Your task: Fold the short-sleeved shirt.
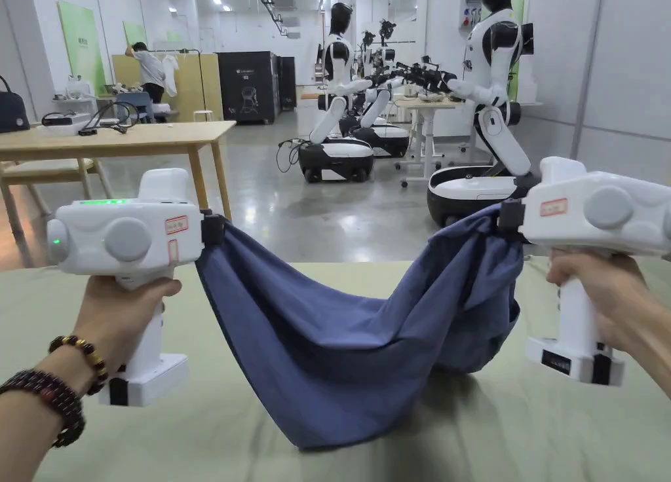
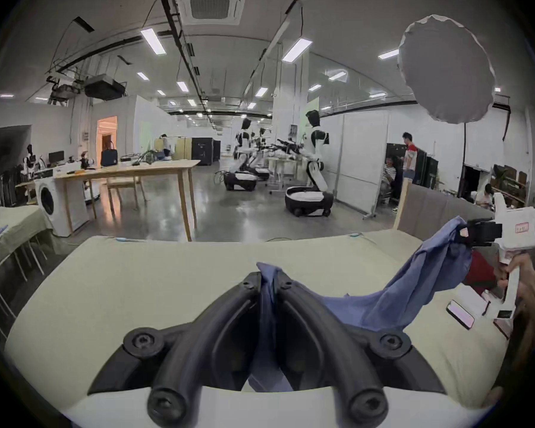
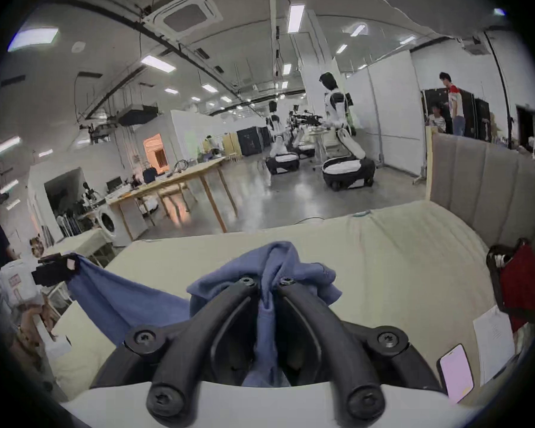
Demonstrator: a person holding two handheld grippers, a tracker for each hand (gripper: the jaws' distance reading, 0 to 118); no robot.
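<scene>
Blue shirt (image 1: 341, 346) slung between left gripper (image 2: 267, 280) and right gripper (image 3: 267, 282), both clenched on cloth; belly sags onto bed (image 1: 196, 450). No fold laid yet.

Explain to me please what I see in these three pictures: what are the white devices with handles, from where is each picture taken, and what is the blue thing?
No robot works here. A person holds two white handheld tools, each ending in a black two-jaw claw. The head view comes from a camera on the person's head: it shows the left claw and the right claw, each gripped by a hand. The other two pictures come from cameras riding on each tool, looking along its jaws.

The blue thing is a shirt. Both claws are shut on it, one at each end, so it sags between them, its lowest part resting on the pale green covered surface. Near the right edge of that surface lie a phone and a paper sheet.
</scene>
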